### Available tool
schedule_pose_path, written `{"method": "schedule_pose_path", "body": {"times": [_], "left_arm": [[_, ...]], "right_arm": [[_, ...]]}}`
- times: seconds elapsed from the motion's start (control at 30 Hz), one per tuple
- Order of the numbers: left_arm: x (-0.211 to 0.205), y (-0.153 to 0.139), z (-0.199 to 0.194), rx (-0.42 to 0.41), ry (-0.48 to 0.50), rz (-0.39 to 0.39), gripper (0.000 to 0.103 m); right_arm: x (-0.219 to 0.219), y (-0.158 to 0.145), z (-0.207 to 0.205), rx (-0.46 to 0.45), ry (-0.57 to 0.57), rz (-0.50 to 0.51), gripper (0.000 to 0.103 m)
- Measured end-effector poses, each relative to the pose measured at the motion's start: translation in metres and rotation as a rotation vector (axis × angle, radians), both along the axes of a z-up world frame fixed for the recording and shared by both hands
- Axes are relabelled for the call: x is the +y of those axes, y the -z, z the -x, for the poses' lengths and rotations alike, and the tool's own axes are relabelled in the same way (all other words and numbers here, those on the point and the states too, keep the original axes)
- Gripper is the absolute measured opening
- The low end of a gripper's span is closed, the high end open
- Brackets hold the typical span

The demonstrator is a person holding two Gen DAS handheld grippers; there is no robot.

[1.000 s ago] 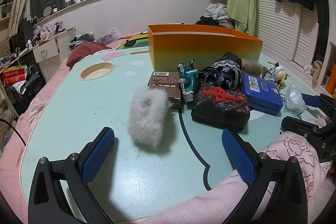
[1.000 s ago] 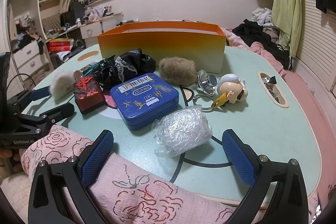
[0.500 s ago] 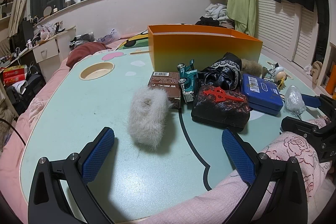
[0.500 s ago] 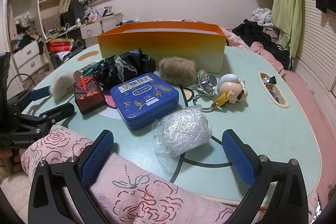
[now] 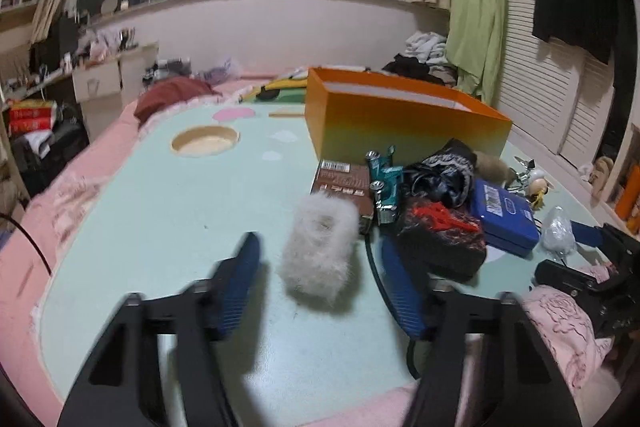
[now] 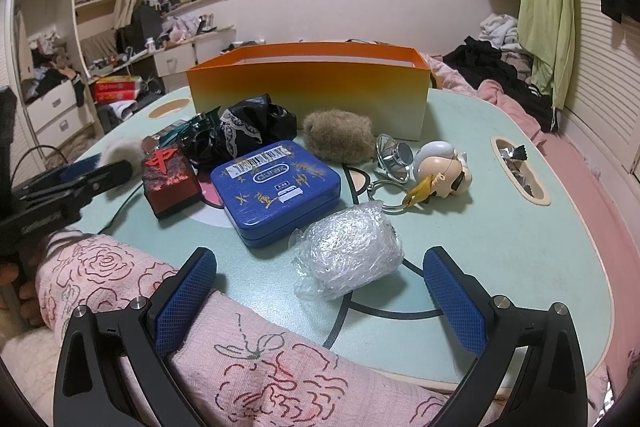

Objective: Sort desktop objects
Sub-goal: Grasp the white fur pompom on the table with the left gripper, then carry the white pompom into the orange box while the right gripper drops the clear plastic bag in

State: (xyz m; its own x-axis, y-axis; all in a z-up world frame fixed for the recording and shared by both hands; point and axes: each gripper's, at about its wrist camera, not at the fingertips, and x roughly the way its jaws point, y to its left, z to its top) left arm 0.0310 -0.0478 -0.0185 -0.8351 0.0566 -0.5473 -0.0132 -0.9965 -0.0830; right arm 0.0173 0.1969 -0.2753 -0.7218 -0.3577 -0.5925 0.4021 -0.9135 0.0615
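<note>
tabletop (image 5: 152, 211): mint green, carrying every item.
box (image 5: 400, 119): orange, open-topped, toward the far edge; judged the sorting target.
tin (image 6: 276, 187): blue, mid-tabletop; "durex" and a barcode sticker can be read.
fur piece (image 5: 320, 251): white, near the front edge, between the open fingers of the left gripper (image 5: 320, 287); to be closed on squarely at mid-length, untouched.
right gripper (image 6: 320, 295): open, empty, behind the plastic wad (image 6: 352, 255).

On the table (image 6: 520, 227) we see the box (image 6: 308, 87) at the back, the tin (image 6: 276, 187) before it, and the plastic wad (image 6: 352, 255) nearest, right of the tin.
</note>
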Motion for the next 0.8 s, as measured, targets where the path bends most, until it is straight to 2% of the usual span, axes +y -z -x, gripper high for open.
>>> {"method": "schedule_pose_path", "body": {"times": [0.03,0.07,0.17,0.27,0.33,0.37,0.47,0.5,0.6,0.63,0.67,0.7,0.73,0.8], "left_arm": [[0.0,0.002,0.0,0.001,-0.004,0.001,0.031],[0.0,0.003,-0.002,0.007,-0.004,-0.002,0.026],[0.001,0.003,-0.01,0.032,0.021,-0.007,0.026],[0.004,0.002,-0.012,0.036,0.027,-0.004,0.026],[0.004,0.002,-0.012,0.032,0.026,-0.002,0.026],[0.005,0.002,-0.013,0.032,0.026,0.0,0.026],[0.005,0.001,-0.012,0.03,0.024,0.0,0.026],[0.005,0.001,-0.013,0.03,0.023,-0.001,0.026],[0.005,0.0,-0.014,0.033,0.021,0.001,0.026],[0.005,0.0,-0.015,0.034,0.023,0.002,0.026],[0.005,-0.001,-0.015,0.035,0.025,0.002,0.026],[0.005,-0.001,-0.016,0.037,0.027,0.003,0.026],[0.006,-0.001,-0.017,0.039,0.03,0.003,0.026],[0.006,-0.003,-0.019,0.045,0.034,0.006,0.026]], "right_arm": [[0.002,0.0,0.0,0.001,-0.002,0.015,0.103],[0.007,-0.004,-0.004,0.015,-0.013,0.051,0.102],[0.031,-0.022,-0.016,0.108,-0.018,0.174,0.102],[0.046,-0.039,-0.012,0.15,0.067,0.147,0.102],[0.055,-0.04,-0.003,0.12,0.117,0.137,0.099],[0.061,-0.038,0.002,0.09,0.125,0.168,0.095],[0.07,-0.027,0.012,-0.014,0.09,0.308,0.089],[0.065,-0.024,0.014,-0.03,0.068,0.319,0.088],[0.038,-0.02,0.008,-0.002,0.007,0.23,0.082],[0.027,-0.018,0.005,0.015,-0.022,0.175,0.075],[0.019,-0.015,0.005,0.022,-0.03,0.122,0.057],[0.008,-0.009,0.006,0.02,-0.028,0.049,0.045],[0.003,-0.003,0.007,0.011,-0.028,0.022,0.033],[0.004,-0.003,0.003,0.029,-0.03,0.066,0.032]]}}
